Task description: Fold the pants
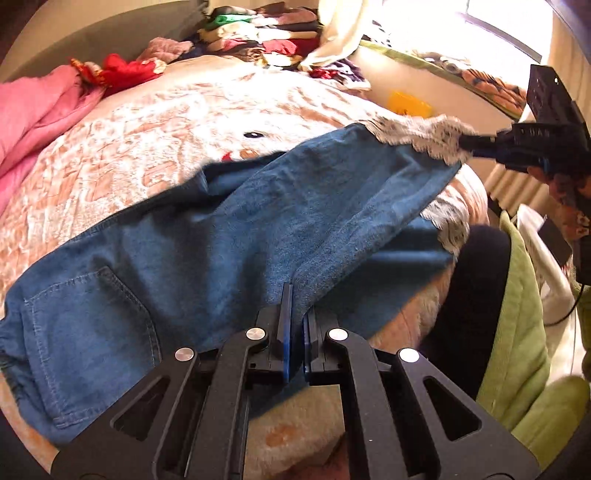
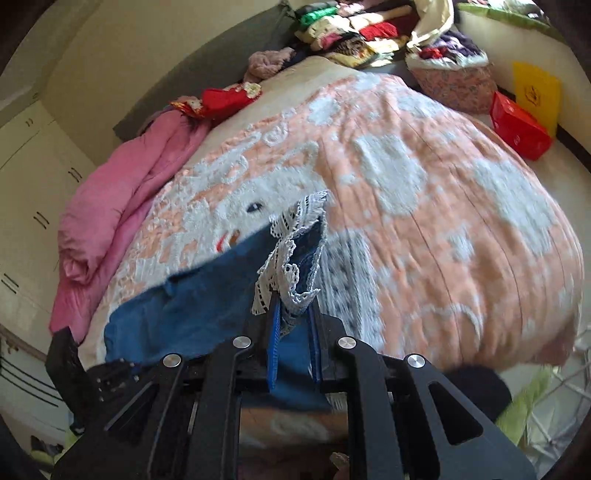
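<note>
**Both grippers pinching denim, leg hem lifted off the bed**

Left gripper (image 1: 295, 317) sits nearest in its own view, jaws pressed together on a fold of the blue pants (image 1: 229, 236) at the near edge of the bed. Just beyond, the seat of the pants lies flat on the peach-and-white bedspread (image 1: 147, 147), back pocket (image 1: 92, 314) facing up at the left. From there the legs run up and to the right, ending in a white lace hem (image 1: 417, 133).

Right gripper (image 2: 293, 314) is closed narrowly on that lace hem (image 2: 291, 251), holding it raised above the bedspread; the left view shows the same tool (image 1: 476, 142) with the lace bunched at its tip.

Denim like this looks soft and floppy but fairly weighty, so an unsupported span will likely sag and drag. The lace trim seems thin and open-weave, probably easy to snag or slip from; a grip that takes in the denim just behind the lace would be safer.

Farther off lie a pink quilt (image 1: 40, 110) and stacked clothes (image 1: 258, 33).
</note>
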The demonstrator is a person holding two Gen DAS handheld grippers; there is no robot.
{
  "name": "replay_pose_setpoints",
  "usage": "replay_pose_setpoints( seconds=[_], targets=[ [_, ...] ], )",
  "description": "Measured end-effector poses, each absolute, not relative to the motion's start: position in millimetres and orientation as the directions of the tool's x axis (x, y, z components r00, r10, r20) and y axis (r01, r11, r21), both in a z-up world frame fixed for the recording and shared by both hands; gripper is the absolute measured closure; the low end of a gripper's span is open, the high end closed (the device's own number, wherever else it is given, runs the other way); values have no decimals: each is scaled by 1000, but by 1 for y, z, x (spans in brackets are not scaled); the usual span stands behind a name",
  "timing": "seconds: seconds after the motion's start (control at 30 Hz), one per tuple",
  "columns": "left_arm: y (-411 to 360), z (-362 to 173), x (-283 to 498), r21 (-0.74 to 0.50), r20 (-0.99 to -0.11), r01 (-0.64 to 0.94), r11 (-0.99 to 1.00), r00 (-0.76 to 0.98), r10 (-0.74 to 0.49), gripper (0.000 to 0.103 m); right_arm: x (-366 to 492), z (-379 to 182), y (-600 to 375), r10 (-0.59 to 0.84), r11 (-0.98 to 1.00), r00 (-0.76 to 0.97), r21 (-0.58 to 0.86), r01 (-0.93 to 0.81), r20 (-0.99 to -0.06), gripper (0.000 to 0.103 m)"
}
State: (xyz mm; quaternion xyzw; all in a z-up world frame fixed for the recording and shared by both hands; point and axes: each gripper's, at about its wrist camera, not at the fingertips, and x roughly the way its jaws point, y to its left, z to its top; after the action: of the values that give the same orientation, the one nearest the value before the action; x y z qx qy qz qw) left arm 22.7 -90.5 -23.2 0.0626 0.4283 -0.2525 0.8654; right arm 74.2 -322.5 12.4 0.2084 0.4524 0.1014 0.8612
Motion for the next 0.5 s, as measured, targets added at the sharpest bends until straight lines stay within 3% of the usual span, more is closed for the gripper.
replay_pose_setpoints(
  seconds=[0.5],
  targets=[
    [-99,-52,10,-67,-834,538,840,432,-343,101,42,-51,-333,314,902,438,409,140,-842,90]
  ],
)
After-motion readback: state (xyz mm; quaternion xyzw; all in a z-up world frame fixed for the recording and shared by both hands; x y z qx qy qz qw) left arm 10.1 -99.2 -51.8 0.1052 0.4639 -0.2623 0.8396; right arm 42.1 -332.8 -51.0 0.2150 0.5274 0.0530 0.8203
